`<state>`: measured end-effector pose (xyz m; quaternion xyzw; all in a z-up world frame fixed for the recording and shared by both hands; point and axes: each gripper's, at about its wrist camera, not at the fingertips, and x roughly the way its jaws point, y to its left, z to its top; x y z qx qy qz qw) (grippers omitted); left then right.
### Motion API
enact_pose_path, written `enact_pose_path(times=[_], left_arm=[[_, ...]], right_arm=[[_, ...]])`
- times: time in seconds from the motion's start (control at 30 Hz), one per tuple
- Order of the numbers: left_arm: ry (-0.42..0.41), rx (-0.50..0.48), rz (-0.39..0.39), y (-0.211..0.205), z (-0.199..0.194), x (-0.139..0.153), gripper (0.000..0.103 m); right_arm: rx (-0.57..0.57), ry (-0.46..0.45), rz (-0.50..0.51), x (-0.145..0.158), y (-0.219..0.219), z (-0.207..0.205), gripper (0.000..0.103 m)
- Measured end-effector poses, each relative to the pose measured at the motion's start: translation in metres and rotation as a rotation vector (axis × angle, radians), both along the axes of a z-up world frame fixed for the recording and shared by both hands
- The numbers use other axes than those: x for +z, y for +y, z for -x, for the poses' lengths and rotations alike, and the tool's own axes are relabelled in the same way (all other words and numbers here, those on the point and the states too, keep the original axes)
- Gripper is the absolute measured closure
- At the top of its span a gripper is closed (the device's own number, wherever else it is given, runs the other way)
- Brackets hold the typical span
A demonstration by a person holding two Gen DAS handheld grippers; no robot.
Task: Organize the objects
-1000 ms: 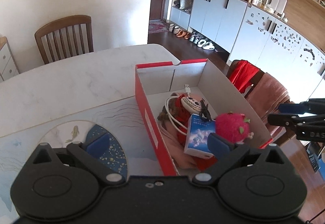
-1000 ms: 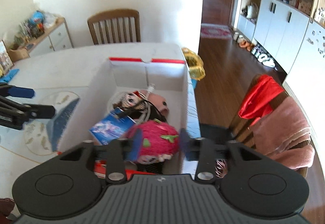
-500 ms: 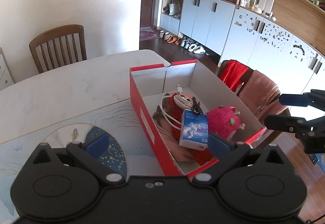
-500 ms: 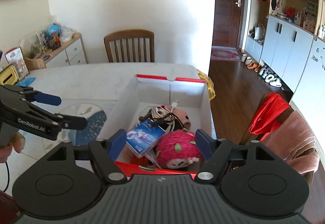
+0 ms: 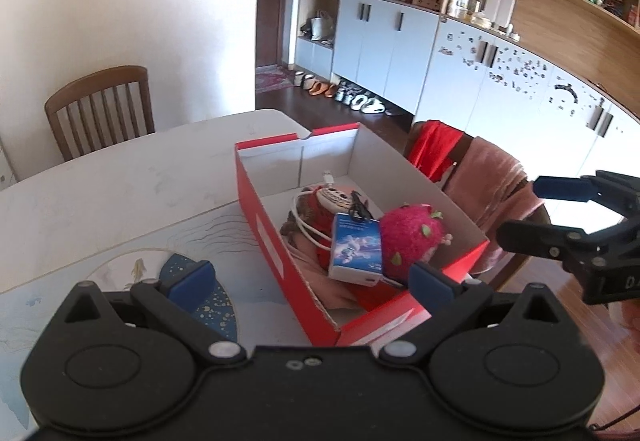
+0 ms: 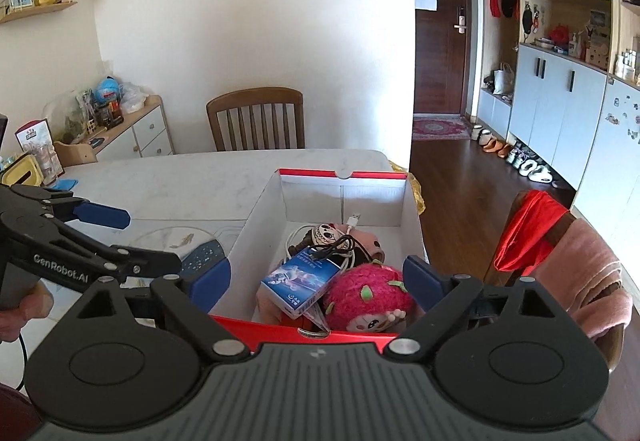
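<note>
red cardboard box [image 5: 280, 237] sitting open on the white table [image 5: 120, 193], holding the clutter: pink dragon-fruit plush [image 5: 412, 237] lying at the near end of the box, blue-and-white carton [image 5: 354, 249] leaning just beside it, white cable [image 5: 304, 225] looping around a small doll [image 5: 336, 197] toward the middle of the box. hovering over the near end of the box, left gripper [image 5: 310, 281] spread wide, gripping nothing. hanging at the near end of the box as well, right gripper [image 6: 316, 281] gaping wide, empty, pads straddling the box walls. lying left of the box, a painted mat [image 5: 100, 281] on the table. standing beyond the box, a wooden chair [image 6: 256, 119].
</note>
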<state>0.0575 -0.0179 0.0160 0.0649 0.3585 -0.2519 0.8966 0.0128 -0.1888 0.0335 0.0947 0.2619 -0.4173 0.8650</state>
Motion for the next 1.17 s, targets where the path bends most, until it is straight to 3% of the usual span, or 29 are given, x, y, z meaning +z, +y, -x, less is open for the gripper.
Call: enact_pose_path(times=[0.33,1.17], left_arm=[[-0.013,-0.038,-0.011,-0.005,0.005,-0.003,0.0],[-0.022,-0.092,-0.002,-0.013,0.003,-0.005,0.0]], right_arm=[[0.004,-0.036,0.005,0.001,0.005,0.0,0.004],[-0.053,-0.019,-0.038,-0.004,0.0,0.007,0.003]])
